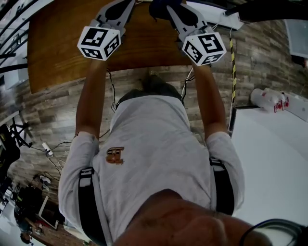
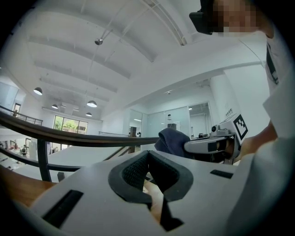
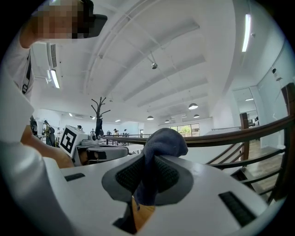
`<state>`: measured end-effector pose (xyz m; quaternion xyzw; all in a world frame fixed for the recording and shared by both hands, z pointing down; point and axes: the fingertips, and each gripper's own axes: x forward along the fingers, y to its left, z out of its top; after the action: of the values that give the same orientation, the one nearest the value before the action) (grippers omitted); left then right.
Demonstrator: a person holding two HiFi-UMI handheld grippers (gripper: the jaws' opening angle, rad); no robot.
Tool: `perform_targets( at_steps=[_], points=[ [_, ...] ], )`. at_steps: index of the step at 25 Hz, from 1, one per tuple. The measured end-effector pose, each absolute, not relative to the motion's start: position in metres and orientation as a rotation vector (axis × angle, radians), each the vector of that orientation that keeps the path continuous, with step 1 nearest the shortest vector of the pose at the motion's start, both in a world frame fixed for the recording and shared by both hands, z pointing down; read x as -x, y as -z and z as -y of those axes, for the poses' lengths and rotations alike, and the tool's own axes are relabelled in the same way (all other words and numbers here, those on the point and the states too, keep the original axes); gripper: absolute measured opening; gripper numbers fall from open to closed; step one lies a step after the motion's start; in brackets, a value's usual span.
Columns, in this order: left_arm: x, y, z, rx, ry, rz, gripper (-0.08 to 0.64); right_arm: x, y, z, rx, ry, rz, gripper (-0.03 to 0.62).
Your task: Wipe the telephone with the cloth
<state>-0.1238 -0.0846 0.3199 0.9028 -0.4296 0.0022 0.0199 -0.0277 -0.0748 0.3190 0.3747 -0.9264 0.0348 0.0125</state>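
Note:
My right gripper (image 3: 145, 179) is shut on a dark blue cloth (image 3: 162, 142), which bunches up above its jaws. In the head view the cloth (image 1: 159, 8) shows as a dark lump at the tip of the right gripper (image 1: 168, 10), over the wooden table (image 1: 62, 48). My left gripper (image 2: 147, 174) is shut with nothing between its pads. It is held beside the right one, at the table's near edge (image 1: 119, 6). Both gripper views tilt up toward the ceiling. From the left gripper view I see the cloth (image 2: 171, 139) on the right gripper (image 2: 209, 145). No telephone is in view.
The person's torso and both bare forearms fill the middle of the head view. A white surface (image 1: 269, 163) with a plastic bottle (image 1: 267, 98) lies at the right. Cables run over the wood-pattern floor (image 1: 53, 110). A dark railing (image 3: 239, 133) crosses behind the grippers.

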Motion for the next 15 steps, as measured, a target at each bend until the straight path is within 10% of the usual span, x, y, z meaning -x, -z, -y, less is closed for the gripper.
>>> perform_targets(
  at_steps=[15],
  points=[
    [0.081,-0.344,0.195,-2.718,-0.111,1.445,0.018,-0.011,-0.335,0.192,-1.025,-0.131,2.926,0.072]
  ],
)
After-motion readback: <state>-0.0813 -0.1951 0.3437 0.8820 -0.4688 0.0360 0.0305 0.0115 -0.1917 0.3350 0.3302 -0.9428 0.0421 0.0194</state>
